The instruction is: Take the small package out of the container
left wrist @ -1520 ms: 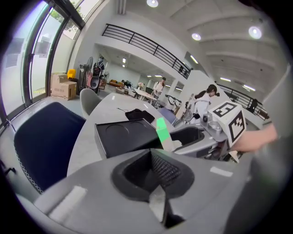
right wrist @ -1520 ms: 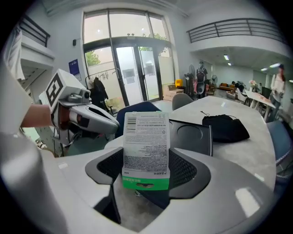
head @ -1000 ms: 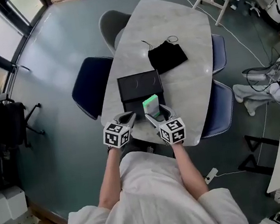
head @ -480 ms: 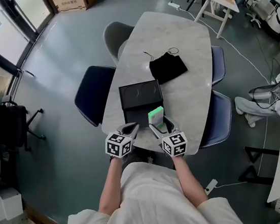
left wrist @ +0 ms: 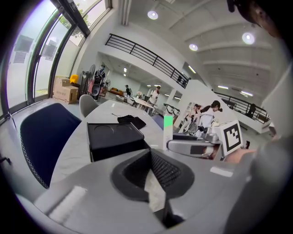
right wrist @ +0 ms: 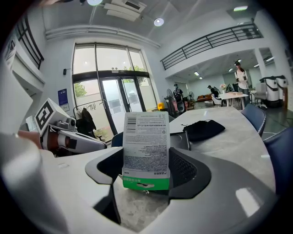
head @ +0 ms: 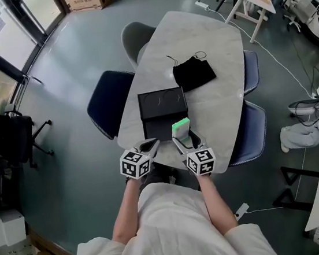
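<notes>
One small pkg (head: 180,128) in R gripper (head: 183,141) — L gripper (head: 149,148) closed, empty.

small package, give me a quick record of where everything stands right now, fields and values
small package: upright, printed side toward the right gripper's camera, outside the container
right gripper: shut on small package
left gripper: shut, nothing between its jaws
container: black box on the table, just beyond both grippers
black pouch: lying beyond the container
table: pale marble top
</notes>
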`<state>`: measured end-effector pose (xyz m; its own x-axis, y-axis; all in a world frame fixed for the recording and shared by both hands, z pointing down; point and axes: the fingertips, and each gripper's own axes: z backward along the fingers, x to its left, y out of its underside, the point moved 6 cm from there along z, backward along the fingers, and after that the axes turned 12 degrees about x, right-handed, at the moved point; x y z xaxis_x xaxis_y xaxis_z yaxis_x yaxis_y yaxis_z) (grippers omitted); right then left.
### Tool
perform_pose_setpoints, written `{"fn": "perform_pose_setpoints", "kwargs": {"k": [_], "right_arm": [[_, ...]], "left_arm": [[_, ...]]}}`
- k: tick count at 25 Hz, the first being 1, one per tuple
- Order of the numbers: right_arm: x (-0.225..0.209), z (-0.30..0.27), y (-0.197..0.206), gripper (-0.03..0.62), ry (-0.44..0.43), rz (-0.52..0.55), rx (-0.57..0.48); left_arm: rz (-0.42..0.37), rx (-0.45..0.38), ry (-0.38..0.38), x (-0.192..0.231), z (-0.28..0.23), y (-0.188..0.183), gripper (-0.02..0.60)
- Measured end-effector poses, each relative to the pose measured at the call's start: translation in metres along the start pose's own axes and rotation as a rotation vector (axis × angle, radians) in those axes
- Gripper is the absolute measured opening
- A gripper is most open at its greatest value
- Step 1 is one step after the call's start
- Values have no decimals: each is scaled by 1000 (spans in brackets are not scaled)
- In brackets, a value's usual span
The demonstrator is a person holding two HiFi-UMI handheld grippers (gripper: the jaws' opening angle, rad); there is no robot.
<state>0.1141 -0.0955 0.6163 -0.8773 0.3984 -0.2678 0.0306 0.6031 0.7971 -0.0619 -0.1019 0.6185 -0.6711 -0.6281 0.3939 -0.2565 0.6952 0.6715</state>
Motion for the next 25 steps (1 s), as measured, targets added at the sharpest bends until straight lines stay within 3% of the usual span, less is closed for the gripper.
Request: {"fn": "perform_pose_setpoints", "kwargs": {"k": [25], "right_arm": [[6, 1, 10, 303, -85, -90, 8]], "left_arm": [[-49, 40, -9, -19, -8, 9, 52]]}}
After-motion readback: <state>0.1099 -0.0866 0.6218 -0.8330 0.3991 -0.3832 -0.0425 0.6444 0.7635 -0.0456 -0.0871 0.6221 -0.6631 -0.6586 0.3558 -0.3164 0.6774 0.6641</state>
